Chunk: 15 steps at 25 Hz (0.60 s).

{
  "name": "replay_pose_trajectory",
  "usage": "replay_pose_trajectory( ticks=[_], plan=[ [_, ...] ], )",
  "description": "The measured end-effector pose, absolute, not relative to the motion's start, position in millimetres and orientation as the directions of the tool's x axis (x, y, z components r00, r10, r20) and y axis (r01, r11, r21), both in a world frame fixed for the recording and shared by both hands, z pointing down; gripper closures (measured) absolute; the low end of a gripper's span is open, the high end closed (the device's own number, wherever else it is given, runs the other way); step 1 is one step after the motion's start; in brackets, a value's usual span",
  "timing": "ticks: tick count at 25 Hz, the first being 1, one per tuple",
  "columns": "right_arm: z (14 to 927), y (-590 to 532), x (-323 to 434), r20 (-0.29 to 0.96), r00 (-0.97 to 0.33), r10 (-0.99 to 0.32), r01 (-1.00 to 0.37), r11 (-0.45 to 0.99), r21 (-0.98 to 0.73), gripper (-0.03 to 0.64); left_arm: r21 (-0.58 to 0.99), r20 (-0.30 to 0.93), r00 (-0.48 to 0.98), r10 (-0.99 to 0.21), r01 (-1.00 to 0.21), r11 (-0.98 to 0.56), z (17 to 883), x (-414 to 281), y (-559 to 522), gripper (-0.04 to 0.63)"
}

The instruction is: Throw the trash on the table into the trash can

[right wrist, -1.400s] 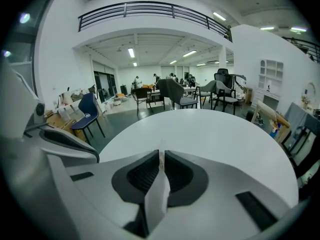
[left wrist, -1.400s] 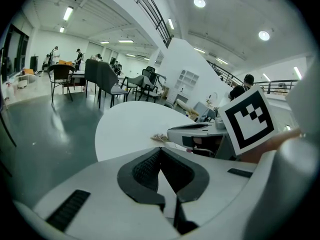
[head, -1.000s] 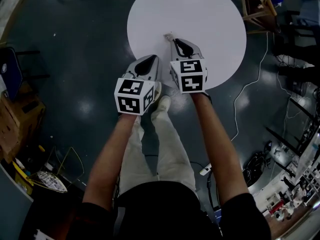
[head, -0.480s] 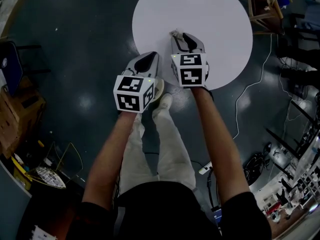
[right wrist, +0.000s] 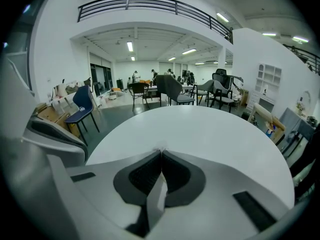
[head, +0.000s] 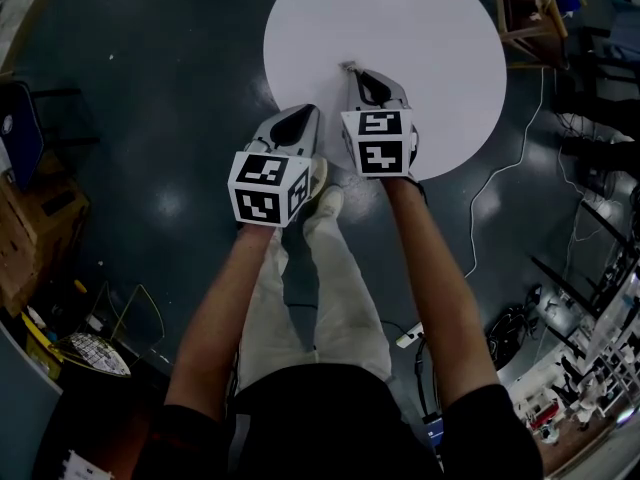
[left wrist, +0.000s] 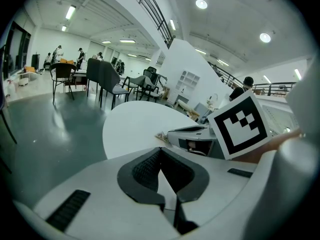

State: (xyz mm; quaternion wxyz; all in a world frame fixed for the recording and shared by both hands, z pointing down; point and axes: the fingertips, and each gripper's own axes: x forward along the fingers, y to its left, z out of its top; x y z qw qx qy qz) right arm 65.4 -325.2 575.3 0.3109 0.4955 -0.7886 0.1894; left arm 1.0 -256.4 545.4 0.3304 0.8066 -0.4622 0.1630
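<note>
Head view, right hand-held gripper [head: 357, 74]: held out over the near part of the round white worktop [head: 430, 28], jaws seen closing to a pinch.
Head view, trash scrap [head: 348, 66]: a small pale bit, caught right at the tips of the right hand-held gripper, low over the worktop.
Head view, left hand-held gripper [head: 298, 113]: carried just beside the right one, on its left, at the worktop's near edge above the dark floor [head: 170, 88].

Left gripper view, left hand-held gripper [left wrist: 160, 149]: pads brought together at the tip, nothing caught between them.
Left gripper view, ahead and to the right: the right hand-held gripper [left wrist: 170, 133] is seen side-on with its marker cube [left wrist: 240, 125], the trash scrap [left wrist: 161, 135] poking out at its tip.

Right gripper view, right hand-held gripper [right wrist: 161, 152]: dark pads pressed tight, closed on the trash scrap [right wrist: 160, 148], of which only a pale crumpled edge is shown beyond the tips.
Right gripper view, beyond the tips: bare white worktop [right wrist: 215, 134] is spread out ahead.
Right gripper view, far left: a blue chair [right wrist: 80, 106] is seen standing on the floor past the worktop.
</note>
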Motion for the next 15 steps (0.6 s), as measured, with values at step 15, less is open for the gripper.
replay_pose_trajectory(
  ticks=[15],
  plan=[
    [561,-279,45,0.662,-0.346,-0.665,-0.903,0.428,-0.043,0.597,0.378,0.576,0.532,-0.621,-0.847,-0.374,540,-16,-226,0.588]
  ],
)
